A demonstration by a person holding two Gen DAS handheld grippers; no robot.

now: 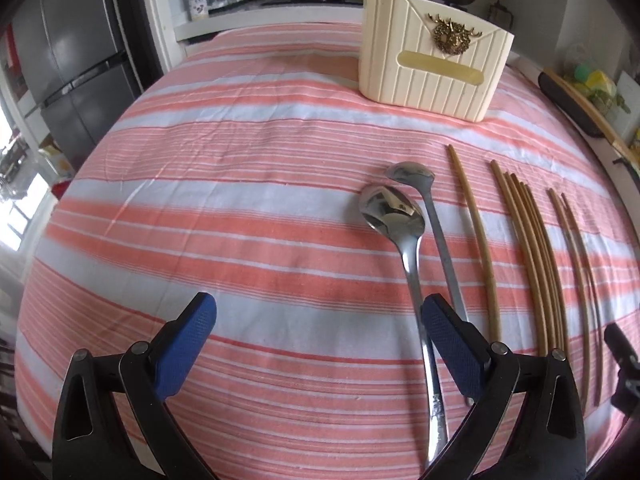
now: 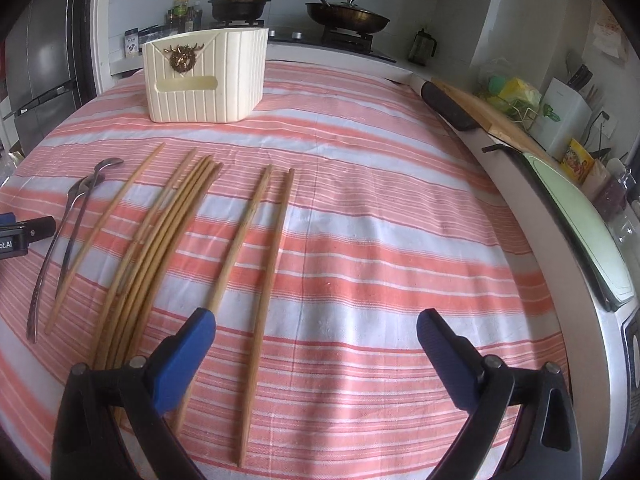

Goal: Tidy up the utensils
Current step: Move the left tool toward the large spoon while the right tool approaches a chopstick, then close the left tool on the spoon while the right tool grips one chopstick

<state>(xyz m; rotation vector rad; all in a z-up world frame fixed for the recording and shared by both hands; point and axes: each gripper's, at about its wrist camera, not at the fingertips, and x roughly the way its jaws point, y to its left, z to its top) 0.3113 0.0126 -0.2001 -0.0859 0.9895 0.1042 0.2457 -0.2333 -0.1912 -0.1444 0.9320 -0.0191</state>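
Two steel spoons (image 1: pixel 404 224) (image 2: pixel 68 216) lie side by side on the pink-striped cloth, bowls pointing away. To their right lie several wooden chopsticks (image 1: pixel 532 248) (image 2: pixel 160 240): one single, a bunch, then a pair (image 2: pixel 256 264). A cream ribbed utensil holder (image 1: pixel 432 56) (image 2: pixel 204 76) with a gold emblem stands at the far side. My left gripper (image 1: pixel 316 320) is open above the cloth, its right finger beside the nearer spoon's handle. My right gripper (image 2: pixel 316 332) is open and holds nothing, its left finger over the pair's near ends.
The striped cloth (image 1: pixel 240 208) covers the whole table. A counter edge with a cutting board (image 2: pixel 492 116) and a dark tray runs along the right. A stove with a pot (image 2: pixel 240 4) and a pan sits behind; a fridge (image 1: pixel 72 52) stands left.
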